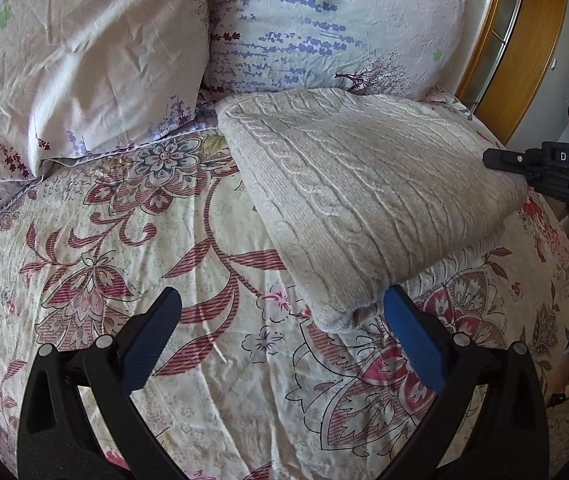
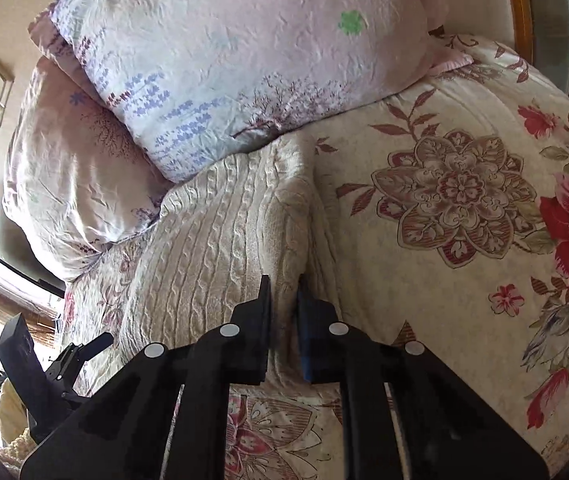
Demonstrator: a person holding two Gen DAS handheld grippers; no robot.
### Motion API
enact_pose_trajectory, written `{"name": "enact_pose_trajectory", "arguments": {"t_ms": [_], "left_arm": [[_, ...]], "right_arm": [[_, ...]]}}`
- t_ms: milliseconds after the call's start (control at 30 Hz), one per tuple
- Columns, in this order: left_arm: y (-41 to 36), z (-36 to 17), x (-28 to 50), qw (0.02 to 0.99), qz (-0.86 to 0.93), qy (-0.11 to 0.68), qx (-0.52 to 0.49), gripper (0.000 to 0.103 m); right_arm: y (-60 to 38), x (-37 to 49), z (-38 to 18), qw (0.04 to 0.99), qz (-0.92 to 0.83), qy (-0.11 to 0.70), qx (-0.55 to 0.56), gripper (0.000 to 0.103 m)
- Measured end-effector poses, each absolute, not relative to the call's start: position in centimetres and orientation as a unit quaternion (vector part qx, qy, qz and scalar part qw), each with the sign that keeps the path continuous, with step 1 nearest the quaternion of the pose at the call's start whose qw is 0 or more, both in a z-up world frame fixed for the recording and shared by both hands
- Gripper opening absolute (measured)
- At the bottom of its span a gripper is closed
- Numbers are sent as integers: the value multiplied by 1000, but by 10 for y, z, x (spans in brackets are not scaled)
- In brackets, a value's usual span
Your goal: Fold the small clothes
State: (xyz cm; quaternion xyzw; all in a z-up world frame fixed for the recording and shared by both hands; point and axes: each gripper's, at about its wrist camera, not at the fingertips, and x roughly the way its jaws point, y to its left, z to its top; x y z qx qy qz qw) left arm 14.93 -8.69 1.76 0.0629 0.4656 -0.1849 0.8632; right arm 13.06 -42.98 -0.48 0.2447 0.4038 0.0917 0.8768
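A cream cable-knit sweater (image 1: pixel 364 200) lies folded on the floral bedspread (image 1: pixel 164 260), its far edge against the pillows. My left gripper (image 1: pixel 280 300) is open, its right finger (image 1: pixel 408 332) beside the sweater's near corner, not holding it. In the right wrist view my right gripper (image 2: pixel 284 292) is shut on a raised fold of the sweater (image 2: pixel 220 248) at its right edge. The right gripper also shows at the right edge of the left wrist view (image 1: pixel 496 160), at the sweater's right corner.
Two lavender-print pillows (image 1: pixel 324 24) (image 1: pixel 76 60) lie behind the sweater. A wooden headboard or frame (image 1: pixel 524 52) stands at the far right. The bedspread (image 2: pixel 464 200) stretches to the right of the sweater. The left gripper's body (image 2: pixel 60 364) shows at lower left.
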Motion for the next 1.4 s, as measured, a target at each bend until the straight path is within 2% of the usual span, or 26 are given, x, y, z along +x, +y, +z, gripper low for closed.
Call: {"name": "enact_pose_trajectory", "arguments": {"t_ms": [67,233,367,567,733,800,867,1000,1033,1067,1133,1267,1400], "left_arm": [[-90,17,150,864,-183,463,72,101],[-92,12,153,865,-163,465,91,101],[-80,4,159,861,-152,481,65,101],[-67,-12,166,848,-143,510,31,101],[-61,-1,155,846,-173,503,32,101],[-49,14,147,853,-189,485,21,101],[-32,32,143,864,-198,462,-6,101],[-5,56,160,870,-204,442,-85,101],[-7,58,170,865,-204,447,-99,101],[-13,59,182,859,-204,456,-110,101],[-32,58,203,847,-205,476,-121,101],[-79,49,237,820,-224,512,-122,101],[-110,36,260,810,-223,534,-98,101]], "right_arm": [[-433,127,-6,877,83,406,244,7],[-435,125,-33,852,77,443,269,7],[-428,125,-38,850,73,455,256,8],[-429,115,-45,850,84,438,279,8],[-436,117,-43,842,96,443,293,8],[-443,116,-37,840,98,440,301,16],[-456,116,-29,845,81,430,308,53],[-482,131,-15,839,83,404,354,59],[-485,140,-14,832,89,406,366,66],[-486,150,-12,824,93,413,376,78],[-482,171,-12,809,103,430,387,87],[-470,203,-22,780,112,477,390,93],[-461,224,-42,748,117,520,394,94]]}}
